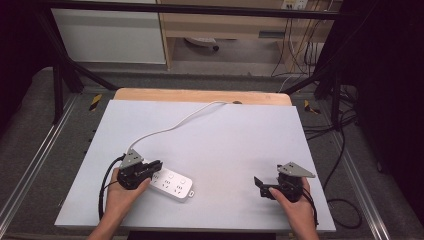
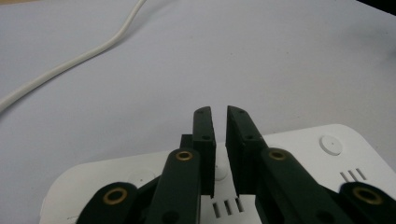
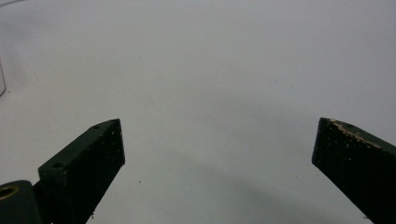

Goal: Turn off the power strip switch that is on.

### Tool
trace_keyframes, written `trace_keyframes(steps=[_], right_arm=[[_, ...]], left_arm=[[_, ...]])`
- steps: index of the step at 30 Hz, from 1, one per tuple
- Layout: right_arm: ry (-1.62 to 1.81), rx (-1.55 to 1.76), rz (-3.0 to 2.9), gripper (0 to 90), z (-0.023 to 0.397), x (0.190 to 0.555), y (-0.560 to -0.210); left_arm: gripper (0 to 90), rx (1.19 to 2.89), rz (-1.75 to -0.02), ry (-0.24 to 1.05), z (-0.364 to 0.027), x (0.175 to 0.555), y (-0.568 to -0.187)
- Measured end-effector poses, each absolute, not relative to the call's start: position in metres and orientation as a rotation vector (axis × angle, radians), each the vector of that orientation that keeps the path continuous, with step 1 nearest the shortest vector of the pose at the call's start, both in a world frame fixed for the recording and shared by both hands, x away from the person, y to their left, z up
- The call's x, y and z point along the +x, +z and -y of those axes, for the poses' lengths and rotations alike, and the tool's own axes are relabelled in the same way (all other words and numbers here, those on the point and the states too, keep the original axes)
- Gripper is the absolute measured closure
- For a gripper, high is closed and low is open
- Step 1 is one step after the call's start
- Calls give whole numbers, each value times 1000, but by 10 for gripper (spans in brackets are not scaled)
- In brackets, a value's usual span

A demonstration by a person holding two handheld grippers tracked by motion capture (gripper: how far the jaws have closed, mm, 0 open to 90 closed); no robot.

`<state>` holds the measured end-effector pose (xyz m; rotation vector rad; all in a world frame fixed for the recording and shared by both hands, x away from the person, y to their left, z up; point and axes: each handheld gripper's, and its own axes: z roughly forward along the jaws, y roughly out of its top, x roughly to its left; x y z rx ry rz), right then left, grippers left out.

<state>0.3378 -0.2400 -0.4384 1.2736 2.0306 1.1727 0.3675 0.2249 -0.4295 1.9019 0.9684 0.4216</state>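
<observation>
White power strip (image 1: 172, 185) unlabelled; left hand-held gripper (image 2: 219, 112) jaws nearly together above it, right hand-held gripper (image 3: 217, 140) jaws wide apart.

Power strip (image 1: 171, 184) lies on table (image 1: 225, 145), near-left part; its cord (image 1: 170, 127) runs back toward far edge. Left gripper (image 1: 150, 170) over strip's left end. Right gripper (image 1: 262, 186) well apart, near-right.

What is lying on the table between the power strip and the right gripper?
Nothing: in the high view the table is bare between the power strip and the right gripper.
</observation>
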Motion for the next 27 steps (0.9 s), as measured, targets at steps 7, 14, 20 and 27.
trace_keyframes(steps=[7,14,20,27], right_arm=[[1172,1273,-2031,30,240,338,-438],[1173,1273,-2030,30,240,338,-439],[1173,1275,-2030,30,240,338,-438],[1172,1276,-2033,30,239,338,-438]], left_arm=[[731,1885,-966,430,-225,368,-428],[624,1850,-969,437,-226,368,-427],[546,1832,-943,446,-225,367,-426],[443,1807,-933,455,-224,367,-425]])
